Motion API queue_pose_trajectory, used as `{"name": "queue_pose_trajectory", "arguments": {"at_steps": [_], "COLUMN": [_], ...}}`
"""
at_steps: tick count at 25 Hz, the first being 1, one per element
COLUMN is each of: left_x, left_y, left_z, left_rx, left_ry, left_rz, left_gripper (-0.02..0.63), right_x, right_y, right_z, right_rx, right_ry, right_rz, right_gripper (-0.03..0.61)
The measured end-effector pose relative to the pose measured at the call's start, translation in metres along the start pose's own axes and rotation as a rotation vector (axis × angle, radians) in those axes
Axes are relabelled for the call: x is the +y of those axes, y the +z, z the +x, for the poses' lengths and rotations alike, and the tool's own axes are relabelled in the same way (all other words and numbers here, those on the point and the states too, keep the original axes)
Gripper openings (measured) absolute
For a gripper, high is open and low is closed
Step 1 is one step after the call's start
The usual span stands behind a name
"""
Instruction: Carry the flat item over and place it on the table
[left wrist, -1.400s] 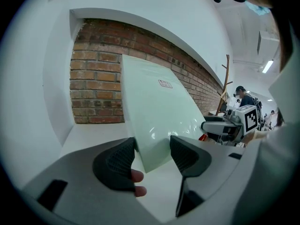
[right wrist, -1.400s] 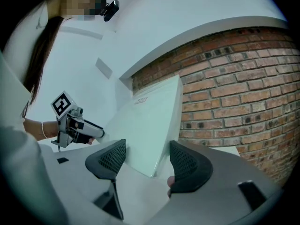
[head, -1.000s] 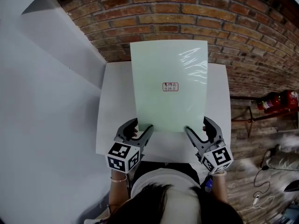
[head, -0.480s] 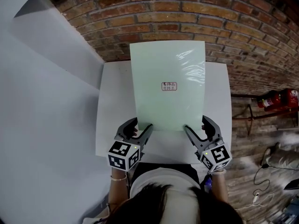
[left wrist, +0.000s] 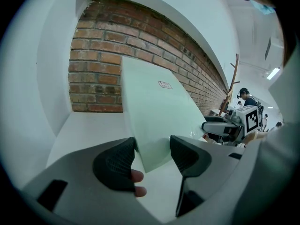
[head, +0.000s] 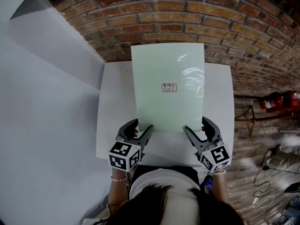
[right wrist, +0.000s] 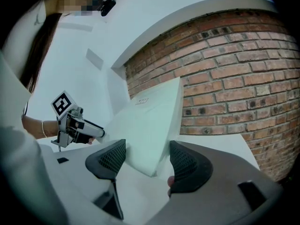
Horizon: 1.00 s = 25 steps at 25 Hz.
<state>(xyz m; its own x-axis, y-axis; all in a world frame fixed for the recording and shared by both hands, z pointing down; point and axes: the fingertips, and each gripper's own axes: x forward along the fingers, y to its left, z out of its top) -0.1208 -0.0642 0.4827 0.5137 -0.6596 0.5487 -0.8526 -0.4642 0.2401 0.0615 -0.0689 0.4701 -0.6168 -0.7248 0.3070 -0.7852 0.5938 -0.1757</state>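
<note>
A pale green flat sheet with a small label is held over the white table. Its far end is tilted up toward the brick wall. My left gripper is shut on the sheet's near left corner. My right gripper is shut on the near right corner. In the left gripper view the sheet rises from between the jaws of the left gripper, with the right gripper beyond it. In the right gripper view the sheet's corner sits between the pads of the right gripper.
A brick wall stands right behind the table. A white wall closes the left side. A red fire extinguisher and cables lie on the wooden floor at the right. A person stands far off.
The sheet's far edge has come down slightly toward the table. Both grippers keep their hold on the near corners and have barely shifted.
</note>
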Motion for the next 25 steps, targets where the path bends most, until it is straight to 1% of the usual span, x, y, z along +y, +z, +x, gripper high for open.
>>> {"name": "queue_pose_trajectory", "arguments": {"at_steps": [7,16,25], "left_x": [0.007,0.012,0.017], "left_y": [-0.001,-0.009,-0.013], "left_z": [0.008,0.023,0.035], "left_rx": [0.016,0.051,0.083], "left_ry": [0.006,-0.011,-0.017], "left_rz": [-0.004,-0.028,-0.028], "left_gripper": [0.25,0.25,0.25], "right_x": [-0.004,-0.012,-0.019], "right_y": [-0.005,-0.016,-0.028], "right_z": [0.009,0.017,0.024], "right_rx": [0.016,0.043,0.07], "right_ry": [-0.002,-0.01,-0.02], "right_rz": [0.017,0.042,0.07], "right_gripper": [0.313,0.313,0.313]}}
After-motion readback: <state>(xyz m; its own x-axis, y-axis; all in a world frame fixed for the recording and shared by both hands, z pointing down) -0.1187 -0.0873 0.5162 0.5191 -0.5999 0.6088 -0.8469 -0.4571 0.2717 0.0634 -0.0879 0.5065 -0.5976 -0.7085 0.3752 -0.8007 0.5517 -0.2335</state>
